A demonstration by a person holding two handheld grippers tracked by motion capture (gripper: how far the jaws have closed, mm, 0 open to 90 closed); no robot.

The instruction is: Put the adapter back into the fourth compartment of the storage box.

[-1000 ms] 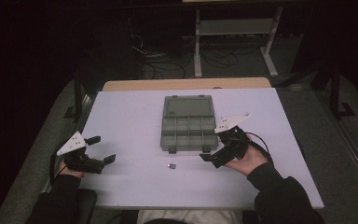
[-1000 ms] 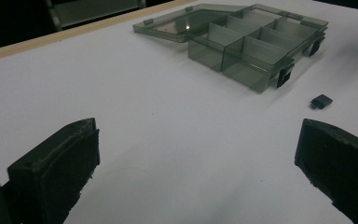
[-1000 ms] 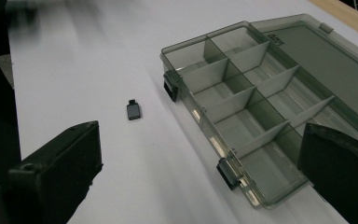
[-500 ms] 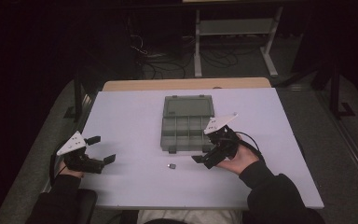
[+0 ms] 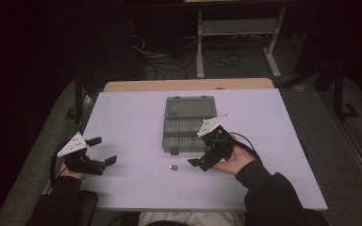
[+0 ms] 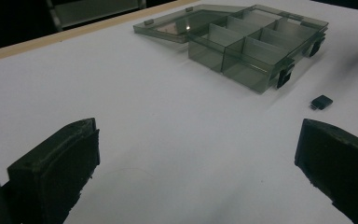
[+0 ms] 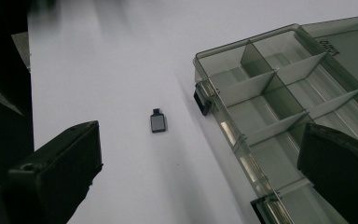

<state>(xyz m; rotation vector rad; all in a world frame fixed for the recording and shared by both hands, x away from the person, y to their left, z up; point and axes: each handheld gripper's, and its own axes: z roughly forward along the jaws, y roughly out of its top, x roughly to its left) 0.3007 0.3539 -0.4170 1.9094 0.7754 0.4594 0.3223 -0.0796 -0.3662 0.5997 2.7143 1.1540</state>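
Note:
A smoky grey compartment box [image 5: 185, 135] lies mid-table with its lid [image 5: 190, 107] folded flat behind it; its compartments look empty. A small black adapter-like part [image 5: 173, 167] rests on the white table [image 5: 132, 117] just in front of the box. My right gripper [image 5: 201, 152] is open, low beside the box's front right corner, jaws pointing toward the part. In the right gripper view the part [image 7: 158, 122] lies ahead between the open jaws, box [image 7: 284, 102] to its right. My left gripper [image 5: 102, 150] is open near the table's left edge, holding nothing. In the left gripper view, box [image 6: 256, 46] and part [image 6: 321, 101] lie far ahead.
The table's wooden back edge [image 5: 188, 84] borders a dark floor with cables and a metal stand [image 5: 235, 33]. The person's dark sleeves come in over the front edge. Bare white surface spreads between the left gripper and the box.
My right gripper has moved left and slightly forward along the box's front, closing in on the small black part. The left gripper has stayed put.

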